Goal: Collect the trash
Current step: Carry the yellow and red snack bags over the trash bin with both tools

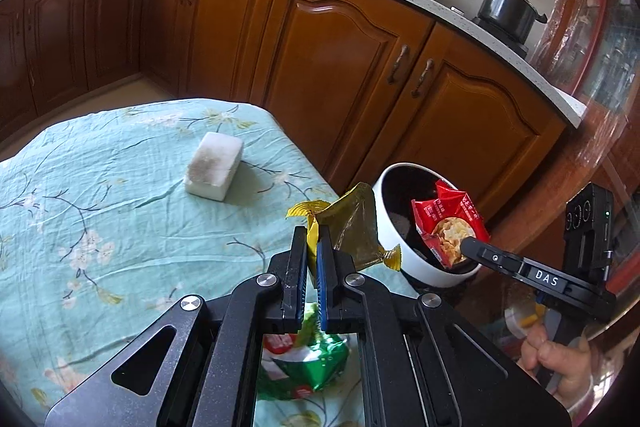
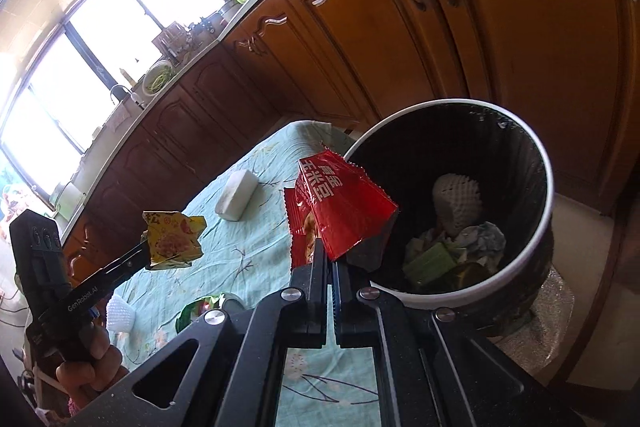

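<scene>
The left gripper (image 1: 313, 239) has its jaws clamped on a yellow wrapper (image 1: 352, 227) above the worktop (image 1: 120, 227). To the right, the right gripper (image 2: 326, 255) pinches a red snack packet (image 2: 348, 211) over the near rim of the bin (image 2: 532, 259).

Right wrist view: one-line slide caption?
Right gripper pinches a red snack wrapper at the trash bin rim; left gripper holds a yellow wrapper.

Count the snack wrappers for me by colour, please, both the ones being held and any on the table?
Yellow wrapper, held in the left gripper: 1
Red wrapper, held in the right gripper: 1
Green wrapper, lying on the table: 1
Total: 3
</scene>
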Action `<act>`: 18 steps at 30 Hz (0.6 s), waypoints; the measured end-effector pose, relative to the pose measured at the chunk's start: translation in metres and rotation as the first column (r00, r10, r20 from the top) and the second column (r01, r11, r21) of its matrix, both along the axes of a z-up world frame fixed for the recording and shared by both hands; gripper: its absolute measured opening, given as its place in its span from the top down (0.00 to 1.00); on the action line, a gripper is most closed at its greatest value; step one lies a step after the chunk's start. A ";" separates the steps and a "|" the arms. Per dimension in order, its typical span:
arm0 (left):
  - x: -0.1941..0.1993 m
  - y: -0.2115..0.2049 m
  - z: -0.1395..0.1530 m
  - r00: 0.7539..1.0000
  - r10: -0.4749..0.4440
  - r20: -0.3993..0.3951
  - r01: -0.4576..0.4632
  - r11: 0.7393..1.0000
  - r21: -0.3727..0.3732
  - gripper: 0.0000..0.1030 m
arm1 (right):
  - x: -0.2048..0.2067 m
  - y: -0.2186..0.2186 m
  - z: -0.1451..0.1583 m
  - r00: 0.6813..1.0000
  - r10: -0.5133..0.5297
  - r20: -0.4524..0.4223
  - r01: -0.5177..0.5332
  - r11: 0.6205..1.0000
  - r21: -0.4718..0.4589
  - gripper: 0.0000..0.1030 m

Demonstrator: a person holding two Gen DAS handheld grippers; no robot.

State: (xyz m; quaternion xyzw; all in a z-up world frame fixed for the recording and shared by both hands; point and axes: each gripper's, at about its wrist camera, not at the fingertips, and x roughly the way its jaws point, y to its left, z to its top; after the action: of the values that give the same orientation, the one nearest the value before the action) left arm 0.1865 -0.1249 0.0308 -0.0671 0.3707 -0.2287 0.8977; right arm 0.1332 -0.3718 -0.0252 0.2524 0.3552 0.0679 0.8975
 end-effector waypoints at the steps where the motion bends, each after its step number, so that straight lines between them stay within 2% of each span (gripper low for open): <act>1: 0.000 -0.005 0.000 1.000 -0.007 0.001 0.007 1.000 0.000 0.97 | -0.003 -0.004 0.000 1.000 -0.010 0.000 0.010 1.000 -0.001 0.98; 9: -0.003 -0.047 0.001 0.998 -0.068 -0.002 0.068 0.998 0.009 0.97 | -0.015 -0.034 0.000 0.998 -0.057 -0.004 0.057 0.998 -0.006 0.98; 18: 0.006 -0.087 -0.005 0.993 -0.118 -0.025 0.119 0.993 0.027 0.97 | -0.007 -0.049 -0.006 0.998 -0.049 -0.032 0.048 0.999 -0.025 0.98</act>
State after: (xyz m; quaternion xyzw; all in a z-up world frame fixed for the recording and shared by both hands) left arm 0.1920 -0.2116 0.0256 -0.0351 0.3878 -0.2756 0.8789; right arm 0.1260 -0.4203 -0.0316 0.2512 0.3644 0.0375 0.8959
